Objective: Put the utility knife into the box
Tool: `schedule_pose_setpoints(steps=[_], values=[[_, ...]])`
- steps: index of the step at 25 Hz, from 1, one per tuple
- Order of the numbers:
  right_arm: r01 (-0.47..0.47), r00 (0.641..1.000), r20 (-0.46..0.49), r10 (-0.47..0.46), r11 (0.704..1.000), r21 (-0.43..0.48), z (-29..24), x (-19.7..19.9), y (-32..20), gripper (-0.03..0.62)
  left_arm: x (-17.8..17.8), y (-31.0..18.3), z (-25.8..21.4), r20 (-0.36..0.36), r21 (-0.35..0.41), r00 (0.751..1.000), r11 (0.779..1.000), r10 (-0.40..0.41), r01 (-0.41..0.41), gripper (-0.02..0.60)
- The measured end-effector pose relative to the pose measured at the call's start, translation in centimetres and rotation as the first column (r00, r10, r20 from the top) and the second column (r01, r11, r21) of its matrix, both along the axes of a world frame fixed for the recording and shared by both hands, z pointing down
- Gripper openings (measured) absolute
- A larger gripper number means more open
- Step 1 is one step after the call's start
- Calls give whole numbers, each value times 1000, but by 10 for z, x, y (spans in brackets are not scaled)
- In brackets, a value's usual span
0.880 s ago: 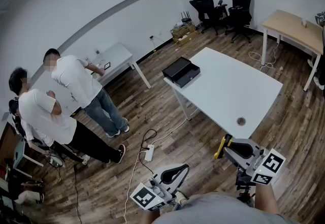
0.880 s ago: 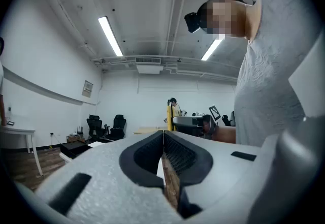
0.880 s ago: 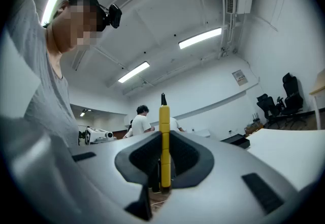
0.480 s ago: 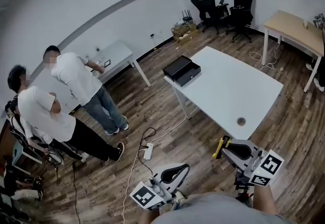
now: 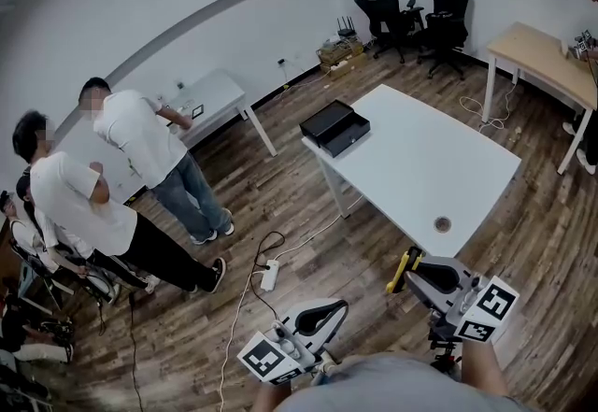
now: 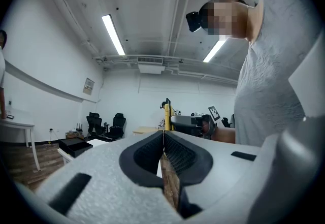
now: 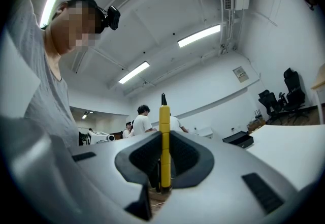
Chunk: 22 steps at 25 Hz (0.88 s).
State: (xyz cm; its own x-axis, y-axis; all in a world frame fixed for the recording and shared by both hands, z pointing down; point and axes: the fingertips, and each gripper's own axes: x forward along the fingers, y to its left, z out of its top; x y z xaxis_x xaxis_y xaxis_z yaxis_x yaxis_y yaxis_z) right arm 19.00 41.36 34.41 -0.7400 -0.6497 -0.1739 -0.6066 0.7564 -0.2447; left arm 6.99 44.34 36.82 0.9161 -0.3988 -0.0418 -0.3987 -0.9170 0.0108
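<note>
The slim yellow utility knife (image 7: 164,131) is clamped in the right claw (image 7: 164,167) for carrying; the left claw (image 6: 163,152) is closed, empty. The black open box (image 5: 334,128) is set well ahead.

Floor (image 5: 308,223): brown wood planks, faint sheen.
Table (image 5: 439,167): smooth matt white top.
Box (image 5: 334,128), on the table: matt black.
Utility knife (image 7: 164,131): smooth yellow plastic.
Right gripper (image 7: 164,164): grainy matt grey shell, ribbed black pads (image 7: 190,159).

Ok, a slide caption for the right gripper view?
Right gripper shut on a yellow utility knife held upright, black box on the white table beyond at right.
</note>
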Motion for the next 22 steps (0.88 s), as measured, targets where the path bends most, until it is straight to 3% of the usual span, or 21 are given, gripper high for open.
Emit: schedule_pose_setpoints(steps=[17,22], values=[[-6,999,-34,6,1000,12,2,4,1,49,10,-2,1,8,-6,1000,1000,2,-2,18],[2,996,-88,0,1000,19,7,-2,0,49,13,-3,5,7,-16,1000,1000,4,-4,18]])
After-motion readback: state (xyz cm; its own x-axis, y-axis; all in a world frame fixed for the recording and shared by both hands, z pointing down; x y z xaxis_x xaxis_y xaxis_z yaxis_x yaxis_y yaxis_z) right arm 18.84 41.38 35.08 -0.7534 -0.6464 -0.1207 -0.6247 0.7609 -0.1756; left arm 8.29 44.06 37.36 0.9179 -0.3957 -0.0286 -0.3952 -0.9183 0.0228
